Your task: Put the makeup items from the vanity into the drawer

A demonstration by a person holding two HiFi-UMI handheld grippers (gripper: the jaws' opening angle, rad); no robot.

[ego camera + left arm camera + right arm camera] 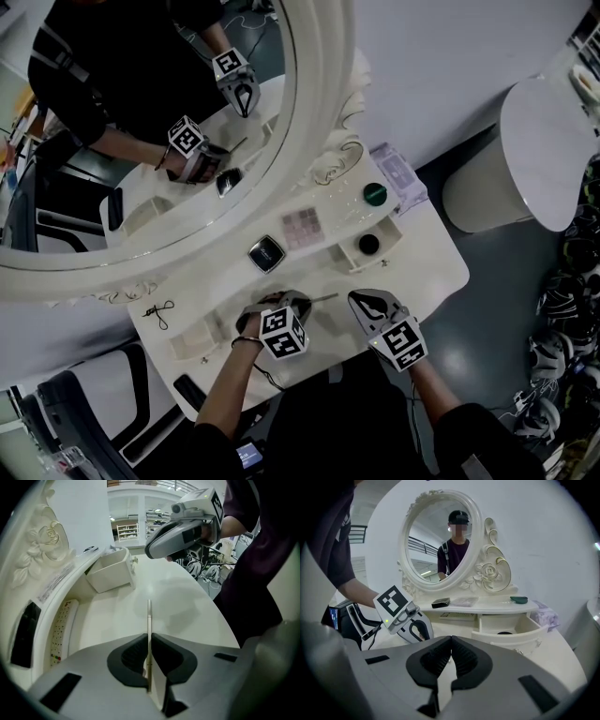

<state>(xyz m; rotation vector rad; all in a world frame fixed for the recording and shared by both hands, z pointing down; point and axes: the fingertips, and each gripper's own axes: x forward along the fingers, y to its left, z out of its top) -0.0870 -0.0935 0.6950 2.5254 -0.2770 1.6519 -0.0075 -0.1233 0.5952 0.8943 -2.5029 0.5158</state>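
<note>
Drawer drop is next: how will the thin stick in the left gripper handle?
The thin stick stays straight beyond the left gripper, so it is probably stiff. Being so slender, it is likely light, and may pivot in the grip or roll once released.

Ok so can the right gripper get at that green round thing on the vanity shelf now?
Probably yes. The right gripper is shut and empty, and the green round thing lies uncovered on the shelf. Only the open drawer juts out below it.

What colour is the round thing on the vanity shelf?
Dark green. The round compact shows best in the head view.
</note>
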